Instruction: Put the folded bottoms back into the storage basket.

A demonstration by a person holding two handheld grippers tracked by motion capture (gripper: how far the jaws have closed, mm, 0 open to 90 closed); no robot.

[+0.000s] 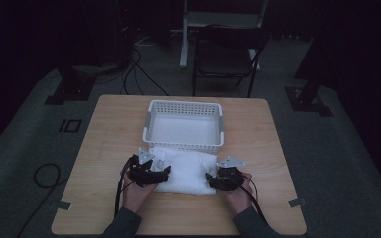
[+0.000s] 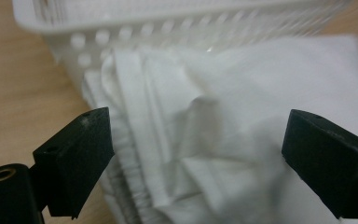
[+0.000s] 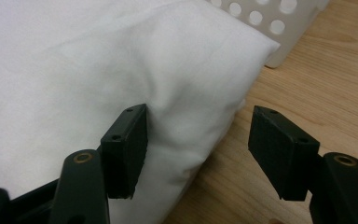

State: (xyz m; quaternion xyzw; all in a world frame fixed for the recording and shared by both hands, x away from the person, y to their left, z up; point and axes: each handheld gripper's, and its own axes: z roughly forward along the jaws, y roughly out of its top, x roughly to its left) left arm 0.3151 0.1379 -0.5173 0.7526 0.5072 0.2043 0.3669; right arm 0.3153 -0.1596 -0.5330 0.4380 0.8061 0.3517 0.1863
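Note:
A folded white cloth (image 1: 186,170) lies on the wooden table (image 1: 104,139) just in front of a white perforated basket (image 1: 184,125). My left gripper (image 1: 155,172) is at the cloth's left end, jaws spread wide with rumpled folds (image 2: 186,140) lying between them and neither pad pressing. My right gripper (image 1: 213,179) is at the cloth's right end; its jaws stand apart around the cloth's edge (image 3: 200,130), one pad (image 3: 128,149) resting against the fabric, the other over bare wood.
The basket's wall (image 2: 168,28) stands right behind the cloth (image 3: 74,60) and looks empty. Bare table lies to both sides and along the front edge. A dark chair (image 1: 225,54) and floor cables (image 1: 139,74) are beyond the table.

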